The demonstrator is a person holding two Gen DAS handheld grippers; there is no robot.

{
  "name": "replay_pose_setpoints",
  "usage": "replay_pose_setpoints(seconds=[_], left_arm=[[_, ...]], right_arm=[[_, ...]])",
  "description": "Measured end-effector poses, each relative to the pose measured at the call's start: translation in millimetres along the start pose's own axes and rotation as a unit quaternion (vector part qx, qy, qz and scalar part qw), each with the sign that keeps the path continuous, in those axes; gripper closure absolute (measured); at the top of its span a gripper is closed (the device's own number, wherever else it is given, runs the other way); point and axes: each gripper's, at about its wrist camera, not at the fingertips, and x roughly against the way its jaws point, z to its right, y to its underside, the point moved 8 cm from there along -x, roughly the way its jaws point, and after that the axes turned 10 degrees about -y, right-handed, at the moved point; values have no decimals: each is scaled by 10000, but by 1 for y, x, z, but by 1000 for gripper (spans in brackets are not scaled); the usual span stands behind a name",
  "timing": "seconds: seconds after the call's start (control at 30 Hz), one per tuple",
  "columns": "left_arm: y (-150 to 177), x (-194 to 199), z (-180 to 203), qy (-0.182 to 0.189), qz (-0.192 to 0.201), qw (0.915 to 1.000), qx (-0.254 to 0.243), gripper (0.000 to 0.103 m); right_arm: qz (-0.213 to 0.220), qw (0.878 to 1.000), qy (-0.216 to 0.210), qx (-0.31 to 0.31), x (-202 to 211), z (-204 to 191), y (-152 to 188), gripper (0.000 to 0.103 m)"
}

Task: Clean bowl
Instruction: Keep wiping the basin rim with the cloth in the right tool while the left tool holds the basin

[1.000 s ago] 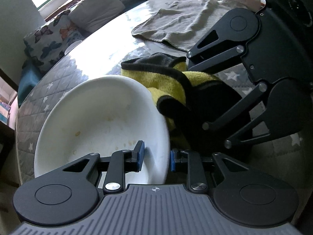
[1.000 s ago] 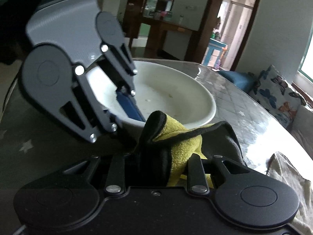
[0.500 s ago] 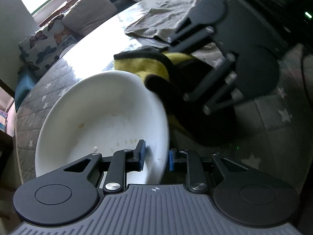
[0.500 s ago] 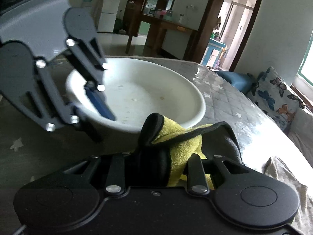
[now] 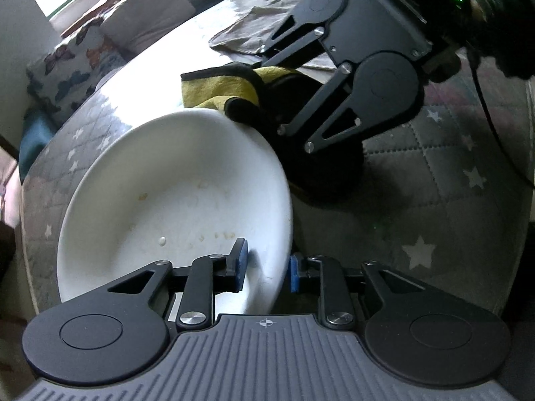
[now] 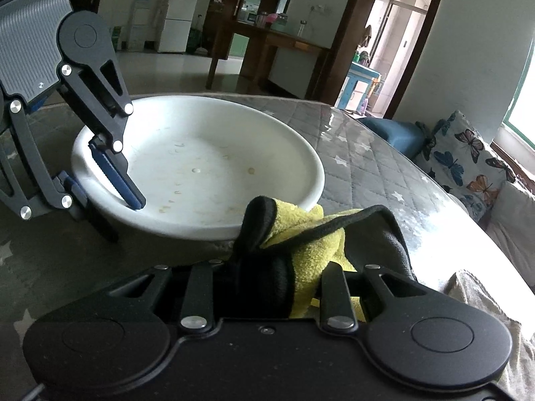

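A wide white bowl (image 5: 180,200) with small food specks inside rests on the quilted table. My left gripper (image 5: 265,265) is shut on its near rim, one blue pad inside and one outside; the right wrist view shows that gripper (image 6: 110,183) clamped on the bowl (image 6: 207,167) at its left side. My right gripper (image 6: 287,280) is shut on a yellow cloth with black trim (image 6: 311,254), held just before the bowl's near edge. From the left wrist view, the cloth (image 5: 220,90) hangs at the bowl's far rim under the right gripper (image 5: 267,107).
A grey cloth (image 5: 247,33) lies spread on the table (image 5: 434,200) behind the right gripper. Butterfly-print cushions (image 6: 468,153) and a sofa border the table's far side. A doorway and a wooden sideboard (image 6: 267,43) stand across the room.
The right gripper with the yellow cloth has shifted back along the bowl's far rim. The bowl, held by the left gripper, now looks less tilted.
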Motion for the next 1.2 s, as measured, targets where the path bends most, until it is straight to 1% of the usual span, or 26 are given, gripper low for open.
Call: replay_pose_setpoints(seconds=[0.27,0.4,0.67,0.93,1.2], left_arm=[[-15,-6,-2,-42,-129,9997,220,76],[-22,-5,-2,-21,-109,9995,287,77],[-40,-10,1,-46,-33,9997,227,76],[-37,-8,5,-4,-26,9999,143,77],[-27,-3,9,38,54,10000,-26,79]], right_arm=[[-1,10000,-48,20,4,-4,1,75],[1,10000,-83,56,7,-9,1,75],[32,9997,-207,123,13,-21,3,75],[28,9992,-324,226,21,-34,7,75],[-12,9990,-340,299,16,-34,2,75]])
